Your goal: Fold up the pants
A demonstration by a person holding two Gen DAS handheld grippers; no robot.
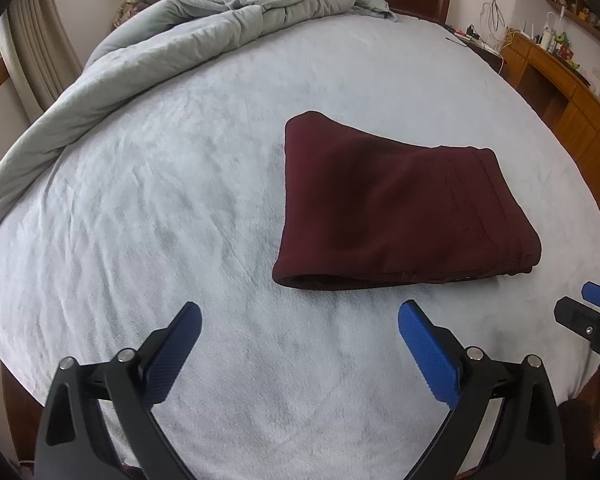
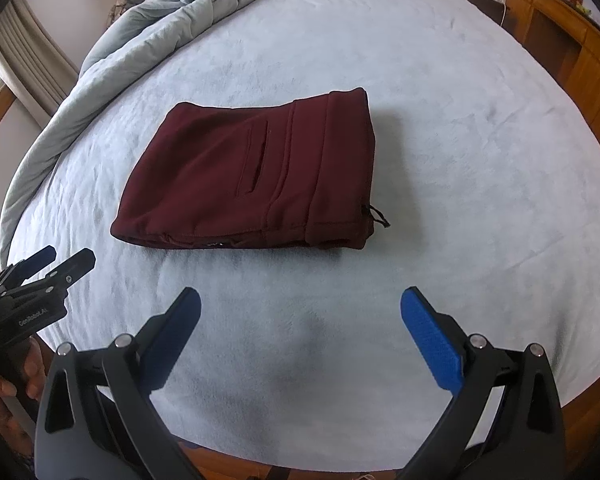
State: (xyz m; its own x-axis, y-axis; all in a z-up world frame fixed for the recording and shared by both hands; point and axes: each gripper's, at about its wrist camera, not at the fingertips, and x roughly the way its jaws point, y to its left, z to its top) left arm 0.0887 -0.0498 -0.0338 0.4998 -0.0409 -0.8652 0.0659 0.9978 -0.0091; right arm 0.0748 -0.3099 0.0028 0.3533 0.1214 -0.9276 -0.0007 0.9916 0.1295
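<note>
Maroon pants (image 2: pixel 252 176) lie as a compact folded bundle on a pale blue bed (image 2: pixel 480 160), well ahead of two hand-held claws that hover above the near edge; the left claw (image 1: pixel 300 328) hangs wide open with nothing between its blue pads, and the right claw (image 2: pixel 300 316) is spread just as wide and equally empty. In the left wrist view the bundle sits ahead and to the right; in the right wrist view it sits ahead and slightly left — so it lies between the two claws, neither touching it, and neither is plainly the nearer. Its long axis runs side to side across both views, the waistband (image 2: pixel 340 164) with its drawstring (image 2: pixel 378 216) at the right end and the rounded fold at the left; a slit pocket (image 2: pixel 258 156) shows on top. A rumpled grey duvet (image 1: pixel 172 32) is heaped at the far left of the bed, well apart from the bundle; a wooden desk (image 1: pixel 572 92) stands beyond the right side. Judged from how the cloth lies, the folding looks all but finished; any further fold would likely bring one end over the other along that side-to-side axis.
</note>
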